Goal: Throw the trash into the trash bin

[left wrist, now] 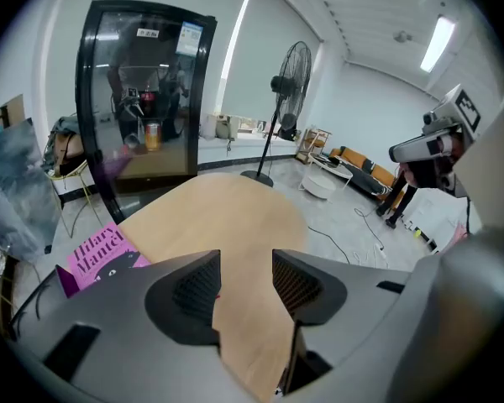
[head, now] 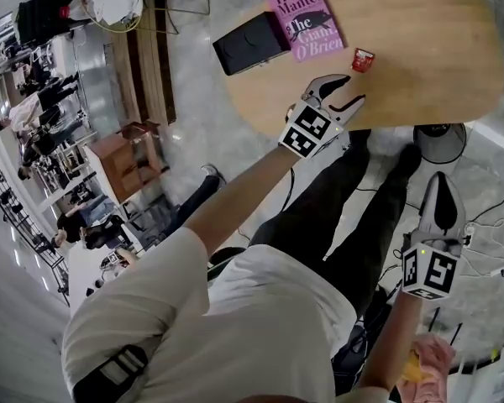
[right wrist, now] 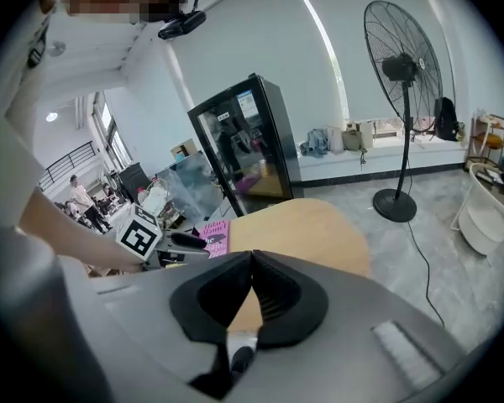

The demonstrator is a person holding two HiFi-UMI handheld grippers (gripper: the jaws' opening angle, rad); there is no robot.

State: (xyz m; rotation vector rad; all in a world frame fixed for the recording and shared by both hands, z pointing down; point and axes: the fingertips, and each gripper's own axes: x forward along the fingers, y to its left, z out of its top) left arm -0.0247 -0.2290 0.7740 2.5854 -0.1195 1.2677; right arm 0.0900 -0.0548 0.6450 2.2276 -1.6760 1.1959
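Though near, trash [head: 363,59] just beyond left gripper [head: 353,89]

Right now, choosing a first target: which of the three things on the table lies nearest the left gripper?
The small red item, just beyond the left gripper; the pink book and black case lie farther.

I count, ahead of my left gripper [head: 354,89]: one table [head: 420,49]; on it one pink book [head: 306,20], one black case [head: 250,44], one small red scrap [head: 363,59]. Beyond: one standing fan [left wrist: 287,82], one glass-door cabinet [left wrist: 143,99].
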